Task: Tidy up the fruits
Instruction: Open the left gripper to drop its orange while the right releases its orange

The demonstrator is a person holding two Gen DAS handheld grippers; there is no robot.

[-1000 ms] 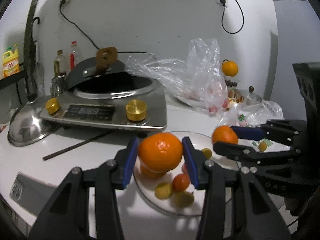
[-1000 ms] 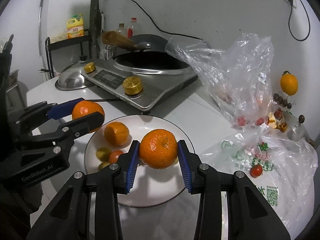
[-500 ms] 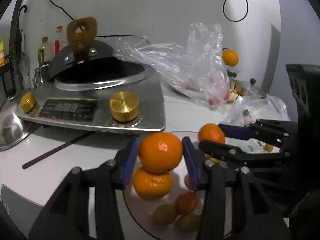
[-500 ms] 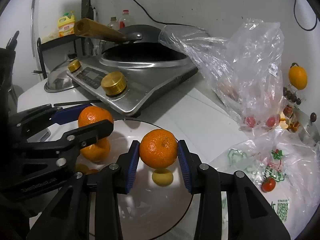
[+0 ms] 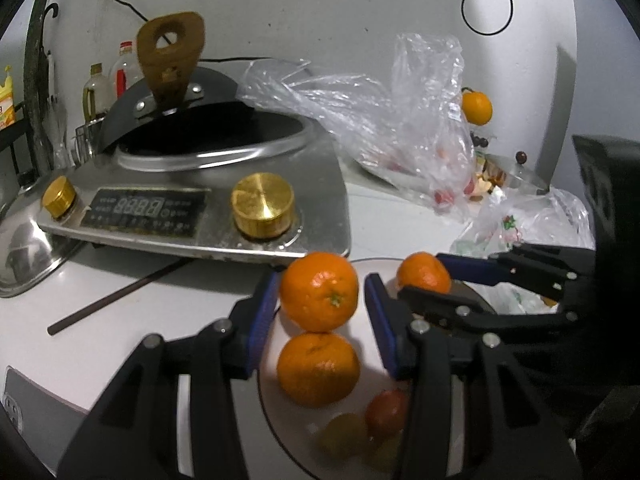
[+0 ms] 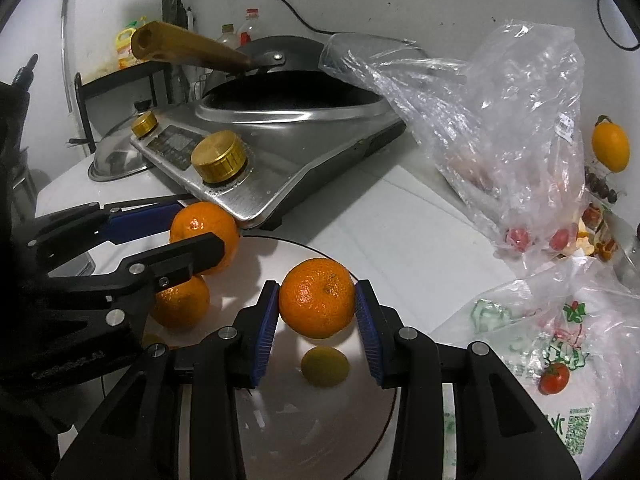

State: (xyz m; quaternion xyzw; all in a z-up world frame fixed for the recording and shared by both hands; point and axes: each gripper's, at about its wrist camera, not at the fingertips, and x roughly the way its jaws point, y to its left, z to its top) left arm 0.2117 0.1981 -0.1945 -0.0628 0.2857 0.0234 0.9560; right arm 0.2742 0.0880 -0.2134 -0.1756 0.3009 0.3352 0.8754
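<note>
Left tongs (image 5: 320, 312) pinched a round orange tangerine (image 5: 319, 291); right tongs (image 6: 317, 322) pinched another orange tangerine (image 6: 317, 298), both above the round white plate (image 6: 320, 420).

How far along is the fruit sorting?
Partly done: one orange and a few small fruits already lie on the plate. In hand: the left tool and right tool each hold an orange above it. Left: tomatoes in the bags and another orange by the wall.
</note>
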